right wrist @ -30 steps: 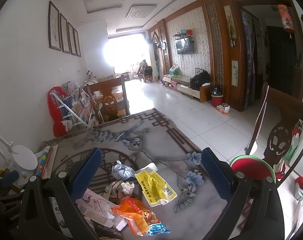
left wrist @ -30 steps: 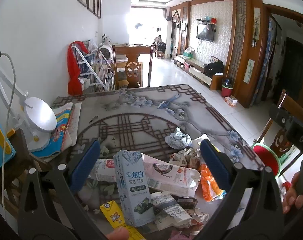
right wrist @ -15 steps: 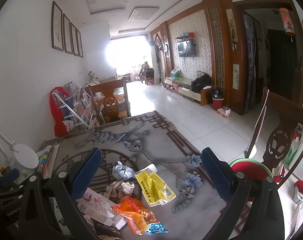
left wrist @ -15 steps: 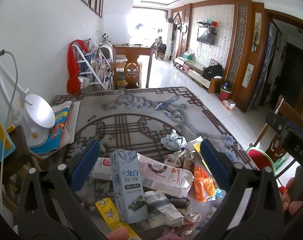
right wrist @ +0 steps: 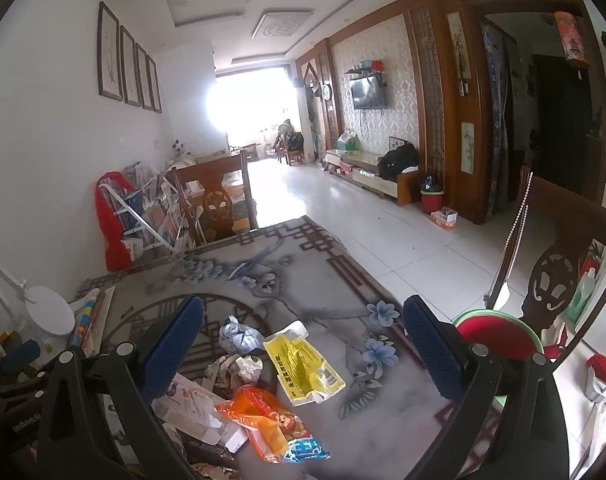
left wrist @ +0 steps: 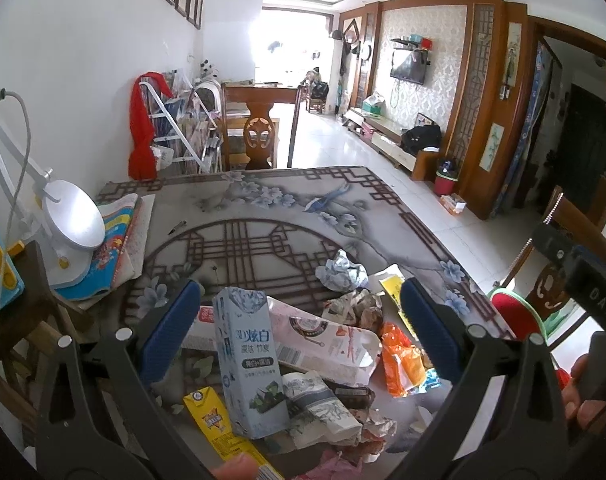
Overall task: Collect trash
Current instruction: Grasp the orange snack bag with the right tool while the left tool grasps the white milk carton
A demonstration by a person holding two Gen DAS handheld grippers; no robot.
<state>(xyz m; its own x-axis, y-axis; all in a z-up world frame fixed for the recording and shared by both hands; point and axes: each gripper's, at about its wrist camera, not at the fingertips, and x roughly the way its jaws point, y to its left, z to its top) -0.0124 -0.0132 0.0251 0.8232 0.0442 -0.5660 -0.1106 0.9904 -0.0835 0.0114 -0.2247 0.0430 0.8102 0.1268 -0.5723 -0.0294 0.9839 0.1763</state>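
A heap of trash lies on the patterned table [left wrist: 239, 216]. In the left wrist view a pale blue carton [left wrist: 249, 364] stands upright between the fingers of my left gripper [left wrist: 299, 330], which is open and empty above it. Around it lie a pink-white wrapper [left wrist: 323, 344], a yellow drink box [left wrist: 213, 420], an orange snack bag [left wrist: 401, 360] and crumpled paper [left wrist: 341, 272]. My right gripper [right wrist: 301, 344] is open and empty over a yellow packet [right wrist: 303, 364], the orange snack bag [right wrist: 263, 420] and crumpled paper [right wrist: 239, 334].
A white desk lamp [left wrist: 69, 220] and coloured books [left wrist: 115, 224] sit at the table's left. A red and green bin [right wrist: 499, 332] stands by a wooden chair [right wrist: 559, 276] off the table's right edge. Another chair [left wrist: 259, 136] stands at the far end.
Both grippers have drawn back and risen slightly, so the trash sits a little farther ahead in both views. Both stay open and nothing was picked up.
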